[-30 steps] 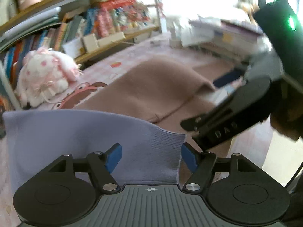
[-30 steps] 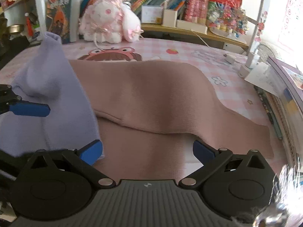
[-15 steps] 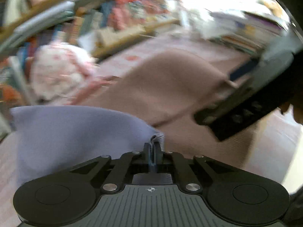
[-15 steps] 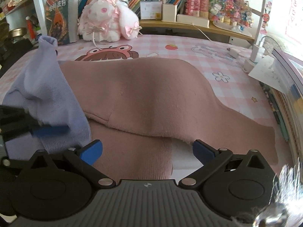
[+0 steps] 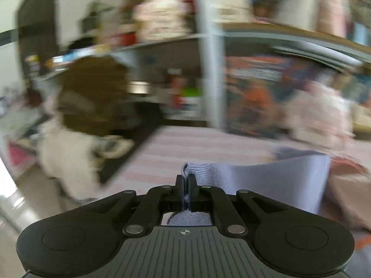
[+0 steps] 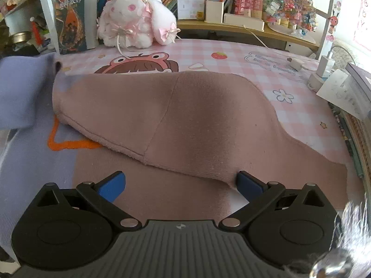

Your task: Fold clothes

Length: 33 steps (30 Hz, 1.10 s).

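Note:
A lavender knit garment [image 6: 18, 85] lies at the left of the pink checked table cover [image 6: 231, 55]. My left gripper [image 5: 185, 180] is shut on its ribbed edge [image 5: 266, 173] and holds it lifted; that view is blurred. A dusty-pink garment [image 6: 197, 115] lies folded over itself in the middle of the table. My right gripper [image 6: 180, 185] is open just above the pink garment's near folded edge, with the fabric between its blue pads [image 6: 111, 185].
A plush rabbit [image 6: 136, 20] and a bookshelf [image 6: 231, 2] stand at the back. A charger and cable [image 6: 324, 64] and stacked books [image 6: 357, 97] line the right edge. A lavender piece with an orange outline [image 6: 58, 143] lies at the near left.
My left gripper closed on the lavender garment's edge, then swung left with it, uncovering the pink garment. My right gripper moved forward to the pink garment's near edge, still open.

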{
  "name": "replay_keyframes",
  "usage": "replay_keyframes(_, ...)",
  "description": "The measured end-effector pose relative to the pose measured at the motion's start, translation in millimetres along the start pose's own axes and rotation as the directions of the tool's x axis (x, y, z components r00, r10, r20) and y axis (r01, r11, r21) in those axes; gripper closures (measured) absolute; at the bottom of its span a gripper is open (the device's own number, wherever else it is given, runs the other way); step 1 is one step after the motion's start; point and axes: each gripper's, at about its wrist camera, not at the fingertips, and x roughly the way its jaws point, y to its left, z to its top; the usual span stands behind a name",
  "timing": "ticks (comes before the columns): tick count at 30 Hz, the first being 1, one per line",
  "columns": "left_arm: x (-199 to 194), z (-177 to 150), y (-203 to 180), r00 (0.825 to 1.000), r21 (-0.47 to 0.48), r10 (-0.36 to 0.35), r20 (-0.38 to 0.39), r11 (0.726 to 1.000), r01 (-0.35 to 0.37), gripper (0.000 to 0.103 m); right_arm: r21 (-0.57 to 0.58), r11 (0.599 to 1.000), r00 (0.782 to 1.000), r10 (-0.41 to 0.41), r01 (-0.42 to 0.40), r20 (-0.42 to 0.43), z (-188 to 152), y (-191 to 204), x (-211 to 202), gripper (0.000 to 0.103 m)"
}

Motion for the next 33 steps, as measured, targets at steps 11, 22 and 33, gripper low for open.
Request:
replay_keyframes(11, 57.0, -4.5, 69.9, 0.987, -0.007, 0.159, -0.03, 0.987, -0.159, 0.098, -0.019, 0.996, 0.996, -0.083, 0.084, 0.035, 5.6, 24.3, -7.2, 0.0)
replay_keyframes(22, 37.2, -11.0, 31.4, 0.998, 0.138, 0.001, -0.058, 0.99, 0.007, 0.055, -0.214, 0.975, 0.996, -0.049, 0.064, 0.074, 24.5, 66.8, -0.9, 0.003)
replay_keyframes(33, -21.3, -74.8, -104.9, 0.89, 0.101, -0.393, -0.23, 0.9, 0.423, 0.054, -0.463, 0.881, 0.993, 0.116, -0.098, 0.011, 39.7, 101.5, 35.2, 0.024)
